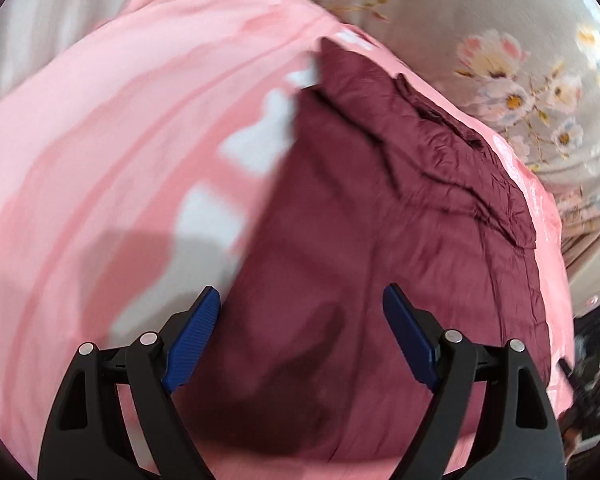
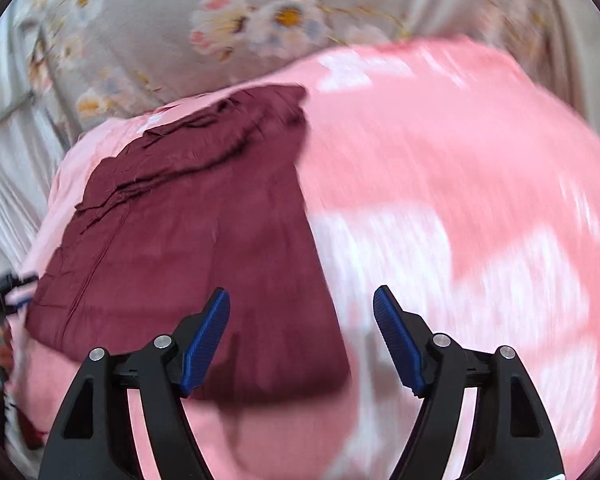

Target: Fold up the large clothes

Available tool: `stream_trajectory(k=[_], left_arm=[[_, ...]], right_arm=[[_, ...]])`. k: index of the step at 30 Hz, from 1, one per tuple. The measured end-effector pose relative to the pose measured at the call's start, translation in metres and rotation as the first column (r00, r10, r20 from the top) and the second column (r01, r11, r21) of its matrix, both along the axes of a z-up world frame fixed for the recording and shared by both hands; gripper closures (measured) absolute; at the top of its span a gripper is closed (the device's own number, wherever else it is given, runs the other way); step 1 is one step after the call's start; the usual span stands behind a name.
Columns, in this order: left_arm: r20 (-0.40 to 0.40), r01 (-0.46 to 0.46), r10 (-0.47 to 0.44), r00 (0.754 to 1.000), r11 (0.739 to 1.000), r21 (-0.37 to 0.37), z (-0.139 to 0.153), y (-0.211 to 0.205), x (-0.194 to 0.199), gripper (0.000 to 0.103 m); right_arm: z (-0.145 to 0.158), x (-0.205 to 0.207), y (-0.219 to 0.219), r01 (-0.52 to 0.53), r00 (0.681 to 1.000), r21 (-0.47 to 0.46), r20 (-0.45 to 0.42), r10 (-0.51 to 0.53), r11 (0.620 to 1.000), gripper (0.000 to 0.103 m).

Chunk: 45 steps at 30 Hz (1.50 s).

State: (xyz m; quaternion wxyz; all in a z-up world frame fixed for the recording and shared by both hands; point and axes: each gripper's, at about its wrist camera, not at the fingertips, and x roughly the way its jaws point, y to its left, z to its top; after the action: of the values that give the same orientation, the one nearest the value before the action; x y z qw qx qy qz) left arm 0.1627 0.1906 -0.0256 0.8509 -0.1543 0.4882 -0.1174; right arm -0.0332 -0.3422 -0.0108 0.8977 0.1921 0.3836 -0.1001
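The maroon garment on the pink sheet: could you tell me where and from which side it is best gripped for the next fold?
I would take the maroon garment at its near, smooth corners, coming in low from the near edge. That hem lies flat on the pink sheet, while the far end is bunched and wrinkled. Both the left gripper and right gripper are open just above it.

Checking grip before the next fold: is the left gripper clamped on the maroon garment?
No, the left gripper is open, nothing between its pads, above the maroon garment.
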Motion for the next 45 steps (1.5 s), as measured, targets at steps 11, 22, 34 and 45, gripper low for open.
stream_trajectory(k=[11, 22, 34, 45], left_arm=[[-0.005, -0.064, 0.064, 0.998, 0.991, -0.113, -0.011, 0.004, -0.043, 0.043], [0.1, 0.013, 0.004, 0.995, 0.986, -0.169, 0.042, 0.014, -0.081, 0.098], [0.372, 0.096, -0.009, 0.928, 0.972, -0.215, 0.177, 0.062, -0.197, 0.099], [0.385, 0.059, -0.026, 0.923, 0.995, -0.076, 0.184, 0.01, -0.058, 0.099]], right_arm=[[-0.031, -0.016, 0.003, 0.112, 0.99, 0.252, 0.052, -0.129, 0.961, 0.064], [0.027, -0.059, 0.021, 0.054, 0.975, 0.211, 0.201, -0.097, 0.976, 0.099], [0.157, -0.181, 0.048, -0.026, 0.892, 0.031, 0.452, 0.009, 0.999, 0.1], [0.171, -0.025, 0.009, 0.022, 0.905, 0.03, 0.425, -0.032, 0.999, 0.1]])
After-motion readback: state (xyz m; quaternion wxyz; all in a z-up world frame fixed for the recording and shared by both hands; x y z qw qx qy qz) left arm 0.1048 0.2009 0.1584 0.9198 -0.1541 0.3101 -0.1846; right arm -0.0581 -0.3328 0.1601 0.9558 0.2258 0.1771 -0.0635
